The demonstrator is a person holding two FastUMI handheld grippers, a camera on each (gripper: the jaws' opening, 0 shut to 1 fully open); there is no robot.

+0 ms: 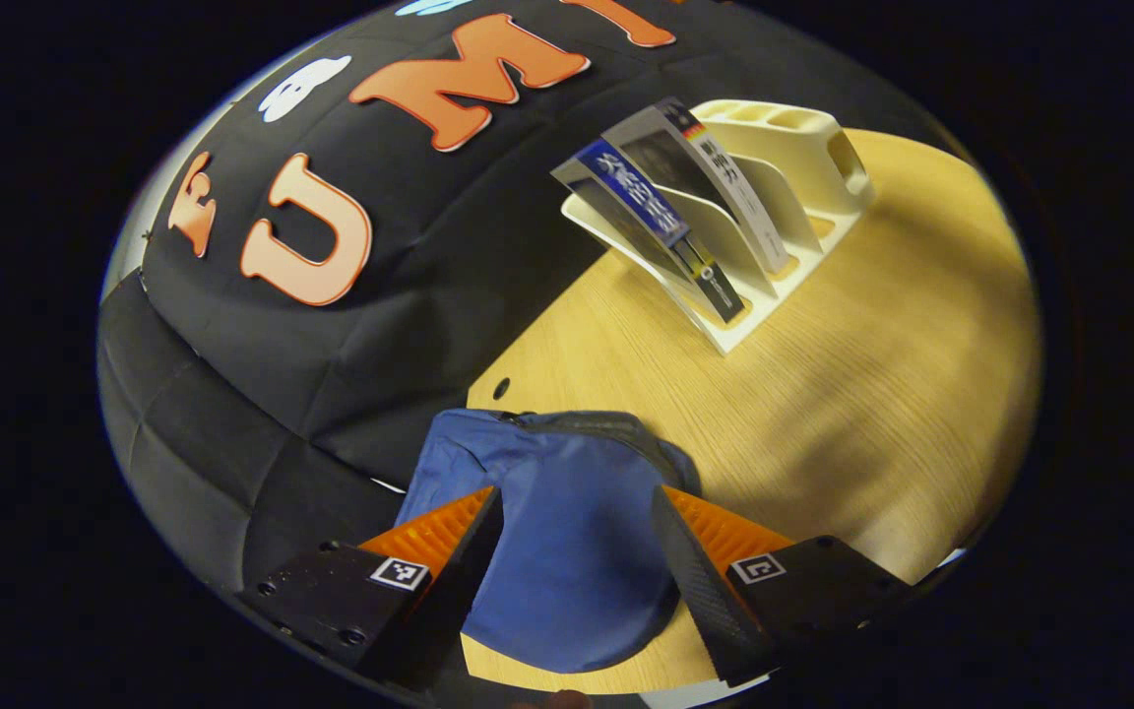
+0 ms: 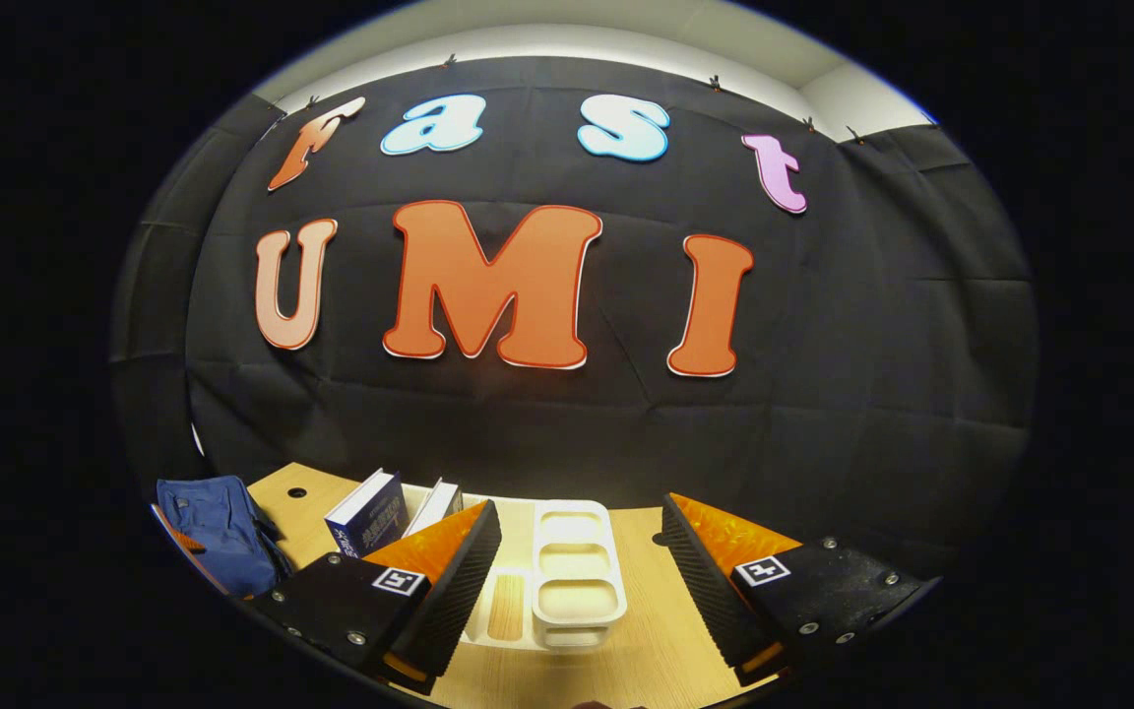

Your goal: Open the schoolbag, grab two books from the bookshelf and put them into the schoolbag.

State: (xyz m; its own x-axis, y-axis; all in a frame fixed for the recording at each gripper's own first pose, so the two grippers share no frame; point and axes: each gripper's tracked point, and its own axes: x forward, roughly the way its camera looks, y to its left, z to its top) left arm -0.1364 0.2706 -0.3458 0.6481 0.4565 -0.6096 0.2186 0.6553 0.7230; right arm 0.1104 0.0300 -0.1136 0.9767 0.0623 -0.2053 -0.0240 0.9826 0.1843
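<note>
A blue schoolbag point(image 1: 552, 537) lies on the wooden table, right under my left gripper point(image 1: 577, 547), which hovers open with a finger at each side of it. Its dark zipper edge point(image 1: 592, 423) runs along the far side. Farther off stands a cream bookshelf point(image 1: 784, 197) holding two leaning books, one with a blue spine point(image 1: 641, 197) and one grey point(image 1: 715, 177). In the right gripper view, my right gripper point(image 2: 582, 571) is open above the bookshelf point(image 2: 577, 576); the blue book point(image 2: 365, 517), the second book point(image 2: 436, 507) and the schoolbag point(image 2: 218, 527) sit to its left.
The wooden table point(image 1: 872, 394) stretches to the right of the bag and shelf. A small round hole point(image 1: 501, 388) sits near the table's edge by the black cloth wall point(image 1: 331, 345). The wall rises just behind the shelf point(image 2: 577, 433).
</note>
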